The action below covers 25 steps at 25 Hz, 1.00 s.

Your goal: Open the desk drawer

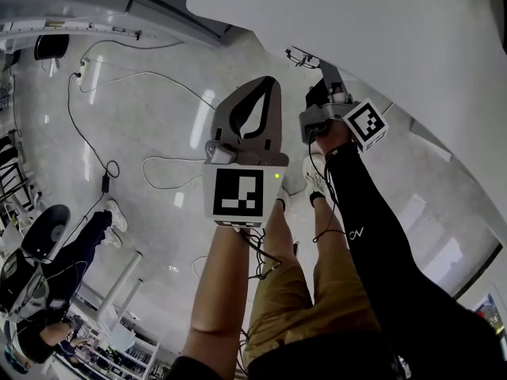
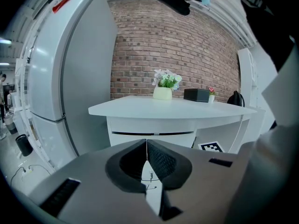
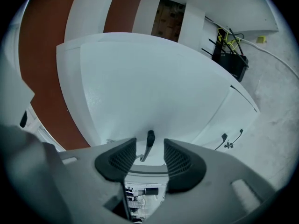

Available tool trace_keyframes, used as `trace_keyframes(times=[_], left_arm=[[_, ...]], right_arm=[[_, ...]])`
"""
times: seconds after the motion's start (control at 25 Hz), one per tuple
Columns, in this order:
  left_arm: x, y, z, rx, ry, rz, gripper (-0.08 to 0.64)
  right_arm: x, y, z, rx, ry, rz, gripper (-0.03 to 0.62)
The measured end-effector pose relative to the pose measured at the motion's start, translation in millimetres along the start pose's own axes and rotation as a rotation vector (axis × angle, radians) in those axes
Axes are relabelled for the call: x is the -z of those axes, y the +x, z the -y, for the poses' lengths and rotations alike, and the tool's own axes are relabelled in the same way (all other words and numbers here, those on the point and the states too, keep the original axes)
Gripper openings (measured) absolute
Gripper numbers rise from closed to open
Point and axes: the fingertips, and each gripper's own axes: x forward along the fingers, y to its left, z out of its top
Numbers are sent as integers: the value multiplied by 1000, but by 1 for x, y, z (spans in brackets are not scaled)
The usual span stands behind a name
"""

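**Straddling the drawer handle, grip not yet made**

Sitting under the edge of the tabletop, the drawer handle is a dark bar standing off the white desk front. It lies between the fingers of the right gripper. They stand at a narrow gap, one pad on each side of the bar. A sliver of white shows on both sides, so nothing is pinched. That placement looks deliberate: with the bar centred, a squeeze and a pull straight back should bring the drawer out.

The left gripper hangs well back from the desk and faces it. Its fingers are pressed together with nothing between them, probably because one gripper is enough for this job.

Counted: two grippers, one handle between the fingers, and two more handles lower on the desk front. On the tabletop stand one flowerpot and one black box.
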Motion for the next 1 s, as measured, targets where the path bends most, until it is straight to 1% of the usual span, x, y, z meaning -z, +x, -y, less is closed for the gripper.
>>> trace_keyframes(times=[0.08,0.12,0.16,0.2,0.28,0.44,0.52,0.64,0.76,1.0], left_arm=[[0,0,2,1,-10,1,6],[0,-1,3,3,-12,0,6],[2,-1,3,5,-10,-6,6],[4,-2,3,5,-4,-16,6],[7,-2,6,10,-1,-23,6],[5,-5,11,28,-4,-9,6],[4,-6,14,38,2,-5,6],[3,-10,17,47,9,6,5],[1,-16,13,22,12,25,5],[10,-22,9,-3,0,7,5]], right_arm=[[-2,2,-4,-19,-5,-2,148],[0,3,-6,-27,0,-4,88],[1,4,-6,-32,19,-1,58],[2,4,-5,-35,47,6,48],[1,3,-3,-35,82,25,41],[0,2,-4,-30,79,66,44],[1,2,-3,-31,94,90,44],[3,0,0,-46,112,88,40],[5,1,-1,-61,103,66,38],[4,-1,2,-44,114,83,37]])
